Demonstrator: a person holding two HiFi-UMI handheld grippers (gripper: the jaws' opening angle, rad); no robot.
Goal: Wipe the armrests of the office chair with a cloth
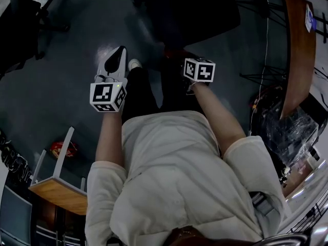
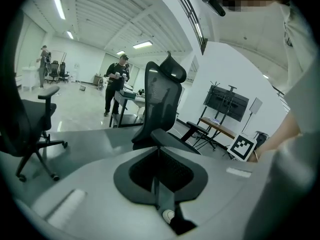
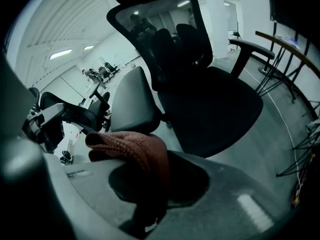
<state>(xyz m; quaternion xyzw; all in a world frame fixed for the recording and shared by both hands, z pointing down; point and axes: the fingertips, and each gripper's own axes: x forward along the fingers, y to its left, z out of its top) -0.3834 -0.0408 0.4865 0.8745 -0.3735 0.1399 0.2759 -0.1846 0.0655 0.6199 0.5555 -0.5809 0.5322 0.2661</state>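
A black office chair (image 1: 195, 9) stands in front of me, its mesh back (image 3: 165, 44) and seat (image 3: 210, 109) filling the right gripper view. My right gripper (image 3: 160, 159) is shut on a reddish-brown knit cloth (image 3: 132, 146), just short of the chair's nearer grey armrest pad (image 3: 131, 104). The farther armrest (image 3: 250, 46) rises at the right. In the head view the right gripper (image 1: 179, 58) points at the chair. My left gripper (image 1: 119, 53) is held to its left, shut and empty (image 2: 159, 156), facing the chair (image 2: 160, 99) from the side.
A second black chair (image 1: 25, 19) stands at the far left on the grey floor. A long wooden table (image 1: 300, 50) runs along the right, with cables and bags below it. A small wooden desk (image 1: 56, 188) sits low left. A person (image 2: 116, 84) stands far off.
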